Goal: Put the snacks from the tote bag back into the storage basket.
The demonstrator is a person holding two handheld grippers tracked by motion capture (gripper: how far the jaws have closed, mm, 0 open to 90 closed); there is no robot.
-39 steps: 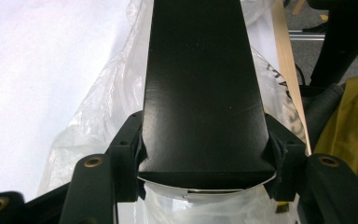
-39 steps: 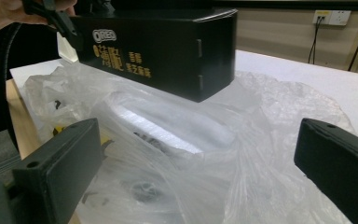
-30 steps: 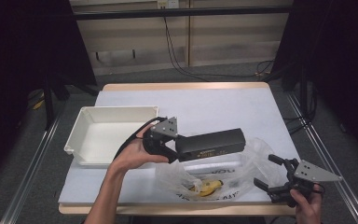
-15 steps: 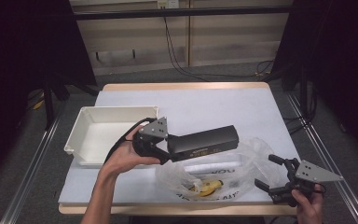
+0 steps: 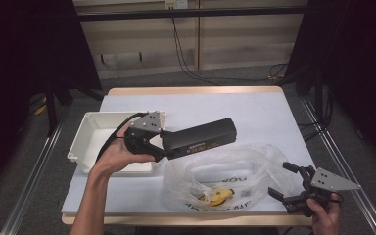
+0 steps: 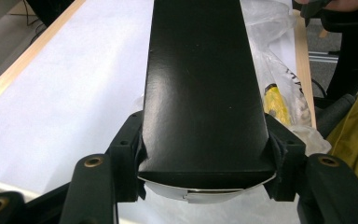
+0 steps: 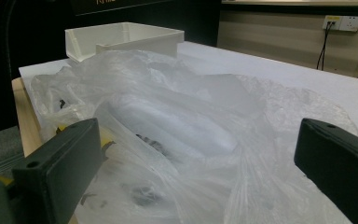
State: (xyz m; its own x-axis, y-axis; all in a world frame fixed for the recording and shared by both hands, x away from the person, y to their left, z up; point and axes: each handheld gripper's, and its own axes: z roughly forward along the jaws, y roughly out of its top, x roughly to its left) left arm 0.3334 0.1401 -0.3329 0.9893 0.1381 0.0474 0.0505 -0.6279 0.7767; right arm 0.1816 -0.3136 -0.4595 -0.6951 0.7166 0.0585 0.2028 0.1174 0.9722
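On the desk, covered in a pale sheet, the clear plastic bag is the largest thing; it lies crumpled along the near edge, toward your right. A yellow item sits inside it close to the near edge; what it is cannot be told through the film.

At the left edge of the desk stands the white tray, open side up, well apart from the bag.

Next in size is the long black box. You hold it off the desk surface, roughly level, its free end pointing toward the desk's middle and its near part above the bag's far rim. In the left gripper view the box runs straight away from the camera, with a pale flap visible at its near end.

Your left hand-held gripper pinches that box by one end; both black jaws press flat against its two long sides. It is beside the tray's right wall.

Your right hand-held gripper rests at the near right corner with its jaws spread wide, just at the bag's right edge. In the right gripper view the bag lies between the parted jaws, and the pads do not press on it.
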